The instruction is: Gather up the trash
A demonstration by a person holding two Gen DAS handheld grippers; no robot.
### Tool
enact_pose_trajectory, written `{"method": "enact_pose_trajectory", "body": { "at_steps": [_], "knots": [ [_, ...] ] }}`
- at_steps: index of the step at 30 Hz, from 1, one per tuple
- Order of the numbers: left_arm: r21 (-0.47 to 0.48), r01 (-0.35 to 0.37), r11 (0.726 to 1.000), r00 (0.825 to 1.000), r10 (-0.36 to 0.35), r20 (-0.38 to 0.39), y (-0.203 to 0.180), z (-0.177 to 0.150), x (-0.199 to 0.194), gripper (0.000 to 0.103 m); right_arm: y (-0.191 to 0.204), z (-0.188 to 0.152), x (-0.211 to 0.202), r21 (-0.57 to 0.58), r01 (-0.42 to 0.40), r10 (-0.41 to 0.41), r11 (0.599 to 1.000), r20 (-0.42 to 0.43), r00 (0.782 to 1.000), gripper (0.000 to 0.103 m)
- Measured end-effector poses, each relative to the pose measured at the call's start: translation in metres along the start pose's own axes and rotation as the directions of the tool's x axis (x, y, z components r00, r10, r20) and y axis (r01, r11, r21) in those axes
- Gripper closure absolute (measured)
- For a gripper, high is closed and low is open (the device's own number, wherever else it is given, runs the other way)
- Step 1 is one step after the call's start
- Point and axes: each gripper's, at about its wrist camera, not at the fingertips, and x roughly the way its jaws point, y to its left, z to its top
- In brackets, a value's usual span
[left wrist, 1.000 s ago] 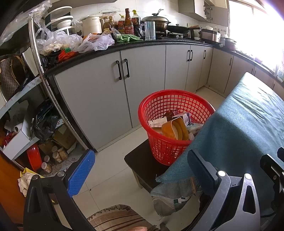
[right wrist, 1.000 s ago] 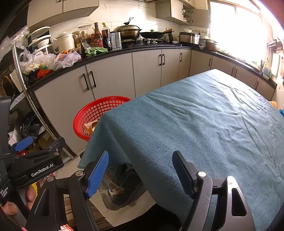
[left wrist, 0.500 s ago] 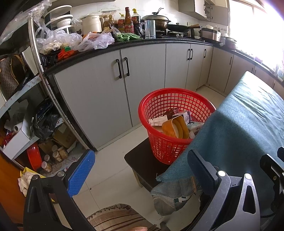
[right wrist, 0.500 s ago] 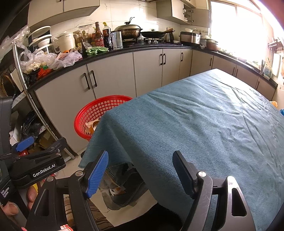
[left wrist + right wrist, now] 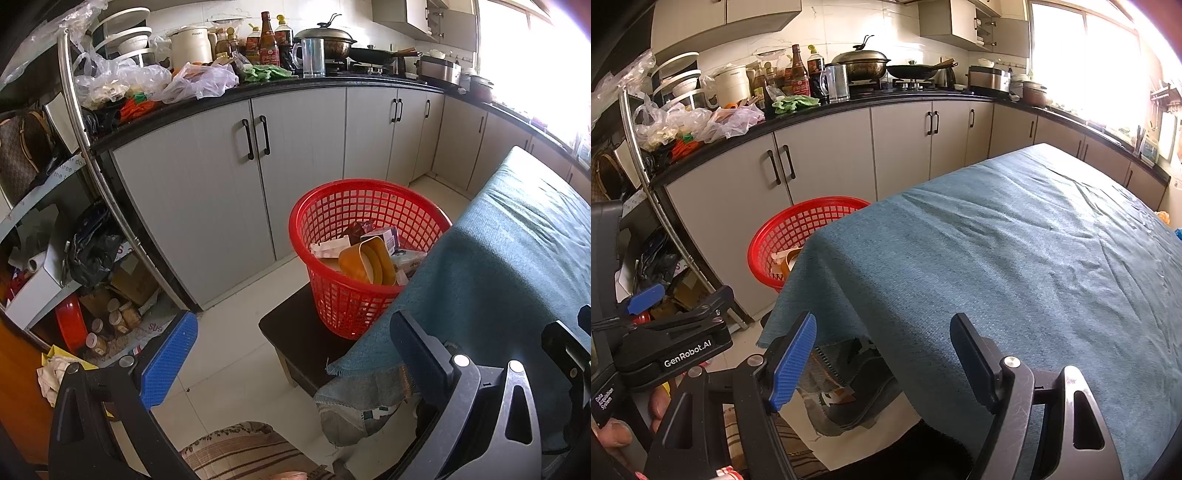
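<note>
Left gripper (image 5: 291, 354): gaping, holding nothing.
Right gripper (image 5: 882, 354): gaping, holding nothing.
Basket (image 5: 328, 206), far left: sitting full; light, stiff; likely gripping rim.

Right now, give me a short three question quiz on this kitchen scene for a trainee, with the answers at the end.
1. True or false: the red basket stands directly on the floor.
2. What covers the table beside the basket? A) a teal cloth B) newspaper C) a bare wooden top
3. What does the right gripper hold between its fingers?

Key
1. False: it stands on a dark low stool.
2. A
3. Nothing: its jaws stand open and empty, as do those of the left gripper.
</note>
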Motion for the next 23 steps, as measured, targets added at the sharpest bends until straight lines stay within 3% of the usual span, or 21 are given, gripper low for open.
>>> {"method": "enact_pose_trajectory", "body": {
  "at_steps": [23],
  "knots": [
    [-0.019,-0.018,1.000,0.999,0.018,0.029,0.008,0.015,-0.004,0.000,0.001,-0.002,0.006,-0.004,-0.043,0.043,0.999,-0.011,0.999,0.023]
  ]
}}
